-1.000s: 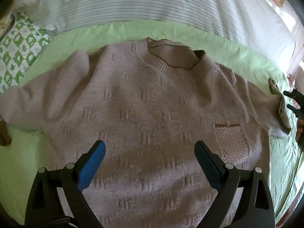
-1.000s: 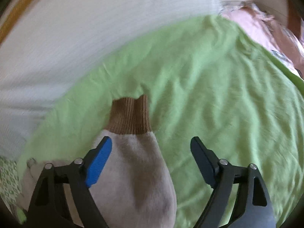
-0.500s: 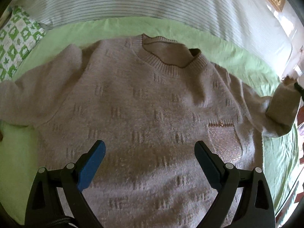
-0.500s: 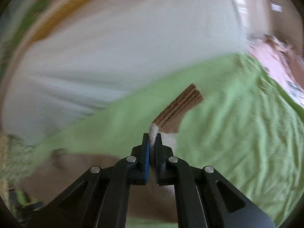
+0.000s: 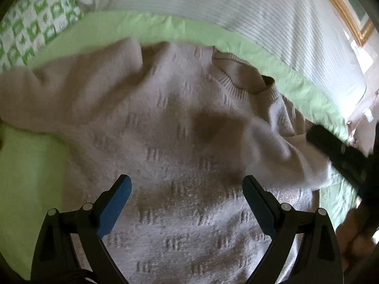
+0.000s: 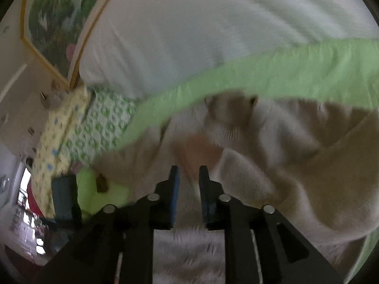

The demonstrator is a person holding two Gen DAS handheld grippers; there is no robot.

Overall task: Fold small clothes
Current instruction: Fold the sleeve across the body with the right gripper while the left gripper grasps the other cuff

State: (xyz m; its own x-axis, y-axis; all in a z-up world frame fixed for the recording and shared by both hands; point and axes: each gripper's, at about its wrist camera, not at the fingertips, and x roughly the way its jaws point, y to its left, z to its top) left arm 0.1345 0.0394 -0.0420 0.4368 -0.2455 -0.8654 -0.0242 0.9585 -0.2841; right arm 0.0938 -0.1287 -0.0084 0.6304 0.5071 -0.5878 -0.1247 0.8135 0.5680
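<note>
A beige knit sweater (image 5: 165, 123) lies front up on the green sheet (image 5: 28, 165); it also shows in the right wrist view (image 6: 296, 142). Its right sleeve (image 5: 272, 146) is folded in over the chest. My left gripper (image 5: 187, 187) is open and empty, hovering over the lower front. My right gripper (image 6: 188, 172) has its jaws slightly apart over the sweater, with sleeve fabric between and under them; the frame is blurred, so grip is unclear. It shows as a dark shape in the left wrist view (image 5: 336, 151).
A white striped duvet (image 5: 213, 7) lies beyond the sweater. A green-and-white patterned pillow (image 5: 35, 23) sits at the far left. A framed picture (image 6: 54, 19) hangs on the wall. The bed edge is at the right.
My right gripper carried the sleeve cuff inward across the chest, and its jaws have parted slightly. The left gripper shifted a little over the sweater and stayed open.
</note>
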